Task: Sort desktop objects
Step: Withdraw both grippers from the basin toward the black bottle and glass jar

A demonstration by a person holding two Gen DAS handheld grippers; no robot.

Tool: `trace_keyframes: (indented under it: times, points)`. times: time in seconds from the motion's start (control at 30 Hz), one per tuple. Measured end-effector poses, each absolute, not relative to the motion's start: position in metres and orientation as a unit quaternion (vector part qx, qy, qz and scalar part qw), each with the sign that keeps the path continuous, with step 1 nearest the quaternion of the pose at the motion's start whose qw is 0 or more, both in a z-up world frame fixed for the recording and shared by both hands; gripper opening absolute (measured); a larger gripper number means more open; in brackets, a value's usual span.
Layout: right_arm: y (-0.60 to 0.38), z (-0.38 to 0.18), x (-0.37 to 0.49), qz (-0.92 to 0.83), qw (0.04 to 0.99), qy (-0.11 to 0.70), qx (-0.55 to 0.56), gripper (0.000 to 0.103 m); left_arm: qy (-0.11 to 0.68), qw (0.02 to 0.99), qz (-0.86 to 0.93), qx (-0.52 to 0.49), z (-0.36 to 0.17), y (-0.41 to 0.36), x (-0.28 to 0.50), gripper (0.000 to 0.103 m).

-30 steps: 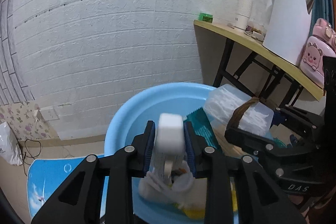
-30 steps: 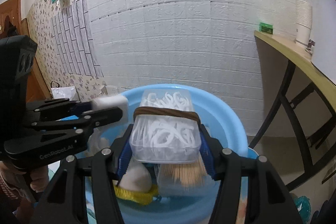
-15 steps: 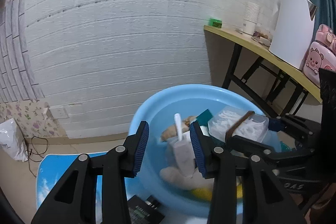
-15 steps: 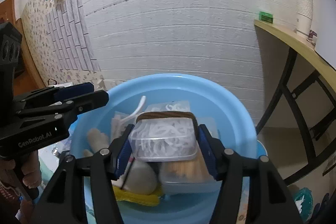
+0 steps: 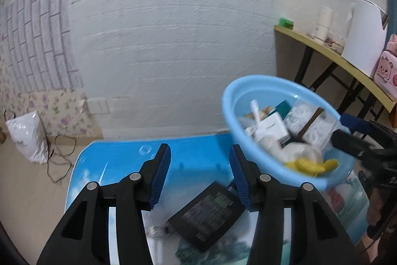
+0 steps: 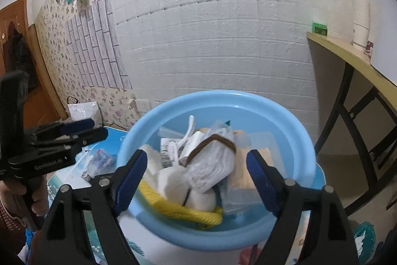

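- The blue basin [image 6: 292,121] is taken as the landmark; it stands on the desk [image 5: 119,160], whose top carries a blue printed cover.
- Inside the basin several sorted things are seen in a pile: a clear box bound by a brown band [image 6: 211,160], a white charger block [image 5: 271,128], a yellow cord [image 6: 178,210] at the near wall, and a box of toothpicks [image 6: 248,173].
- The right gripper [image 6: 193,180] is held over the basin's near rim; its jaws are opening and stand wide, with the banded box lying between them but untouched by the pads, tilted on the pile.
- The left gripper [image 5: 199,173] is found to the left of the basin, over the bare desk; its jaws are opening, at a middling width, and nothing is held between them.
- A flat black device [image 5: 207,212] lies on the desk just outside the basin's left wall, below and slightly right of the left gripper, with its long axis running diagonally up toward the basin.
- A small clear box of coloured bits [image 6: 101,160] is also left on the desk, left of the basin.
- The left gripper is judged the nearer to both leftover things, so the next pick is probably its own; a short drop and a turn of the wrist across the black device's narrow side would be called for.
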State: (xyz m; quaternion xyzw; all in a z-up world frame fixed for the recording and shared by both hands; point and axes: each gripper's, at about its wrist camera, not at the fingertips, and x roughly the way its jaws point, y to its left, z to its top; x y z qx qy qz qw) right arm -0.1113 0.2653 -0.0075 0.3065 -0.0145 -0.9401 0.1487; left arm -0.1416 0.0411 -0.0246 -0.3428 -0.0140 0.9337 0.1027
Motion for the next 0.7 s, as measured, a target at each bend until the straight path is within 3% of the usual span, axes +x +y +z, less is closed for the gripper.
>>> trace_keyframes:
  times: [0.3, 0.7]
  points:
    - [0.227, -0.011, -0.077, -0.940, 0.169, -0.010, 0.298, 0.083, -0.007, 0.085, 0.936, -0.342, -0.035, 0.006, -0.117, 0.081]
    - [0.180, -0.029, -0.050, -0.930, 0.193, 0.025, 0.311, 0.084, -0.031, 0.069, 0.925, -0.372, -0.062, -0.030, -0.100, 0.082]
